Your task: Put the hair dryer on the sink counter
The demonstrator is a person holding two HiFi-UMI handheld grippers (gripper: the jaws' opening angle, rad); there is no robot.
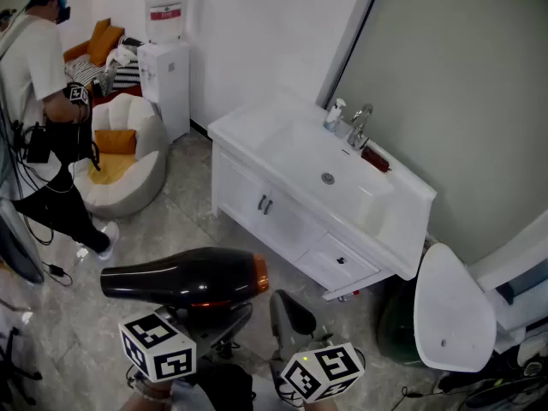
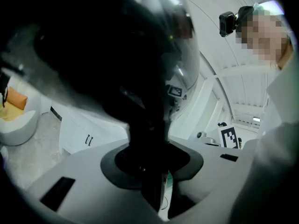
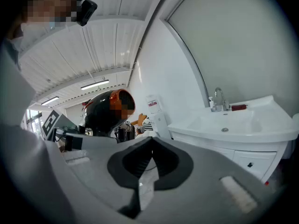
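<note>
Your left gripper [image 1: 212,319] clamps the glossy black hair dryer [image 1: 184,278] by its handle [image 2: 145,134] (hidden from above), near you. Your right gripper [image 1: 289,305] is closed, empty. The smooth white sink counter [image 1: 244,125] stands farther off.

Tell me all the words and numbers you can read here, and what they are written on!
No word or number here can be read.
Red label on the water jug: print too small and blurred to read.
Marker cubes: only black and white square patterns, no letters.
Small bottle by the tap: any label is too small to read.
</note>
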